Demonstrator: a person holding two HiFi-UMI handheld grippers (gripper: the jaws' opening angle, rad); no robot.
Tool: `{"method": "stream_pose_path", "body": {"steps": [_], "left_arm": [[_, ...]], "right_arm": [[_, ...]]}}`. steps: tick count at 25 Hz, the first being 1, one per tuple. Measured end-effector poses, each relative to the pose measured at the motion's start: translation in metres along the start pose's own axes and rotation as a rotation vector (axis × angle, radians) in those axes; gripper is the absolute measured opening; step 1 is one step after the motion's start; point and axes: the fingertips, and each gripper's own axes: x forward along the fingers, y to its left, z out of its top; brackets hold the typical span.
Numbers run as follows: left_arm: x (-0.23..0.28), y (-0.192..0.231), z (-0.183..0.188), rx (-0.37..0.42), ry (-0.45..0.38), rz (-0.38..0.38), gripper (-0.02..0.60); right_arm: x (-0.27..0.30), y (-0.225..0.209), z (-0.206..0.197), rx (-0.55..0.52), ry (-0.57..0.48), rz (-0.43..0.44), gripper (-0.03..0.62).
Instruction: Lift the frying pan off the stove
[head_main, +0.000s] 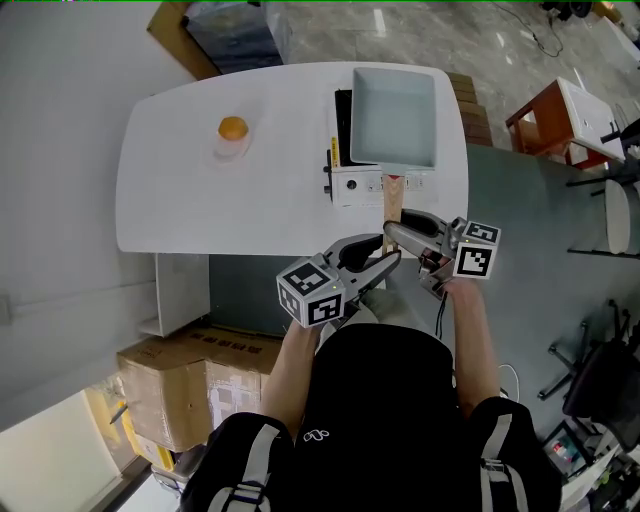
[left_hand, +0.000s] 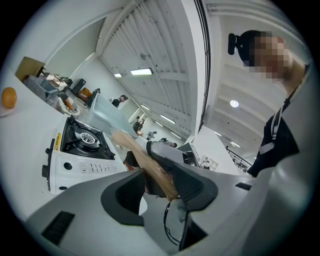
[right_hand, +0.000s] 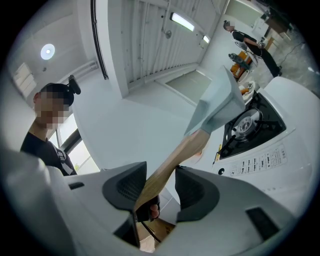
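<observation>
Clamping pan handle (head_main: 392, 203), left gripper (left_hand: 160, 185), right gripper (right_hand: 161, 189)

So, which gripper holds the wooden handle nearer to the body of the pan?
Right. The right gripper has its jaws on the handle closer to the frying pan. The left gripper grips just behind it, toward the handle's free end.

stove (head_main: 360, 185) on table (head_main: 200, 200), right part | frying pan (head_main: 395, 115) above stove | pan handle (head_main: 392, 208) toward person, between jaws of left gripper (head_main: 385, 258) and right gripper (head_main: 402, 236) | orange (head_main: 232, 128) left of stove
</observation>
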Motion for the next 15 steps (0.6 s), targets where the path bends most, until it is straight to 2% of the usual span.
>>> {"method": "stream_pose_path", "body": {"steps": [15], "left_arm": [[-0.0055,-0.0019,-0.0015,0.001,-0.003,-0.006,0.183]], "right_arm": [[0.0021,0.0047,-0.003,-0.007,-0.007,0.006,0.187]]}}
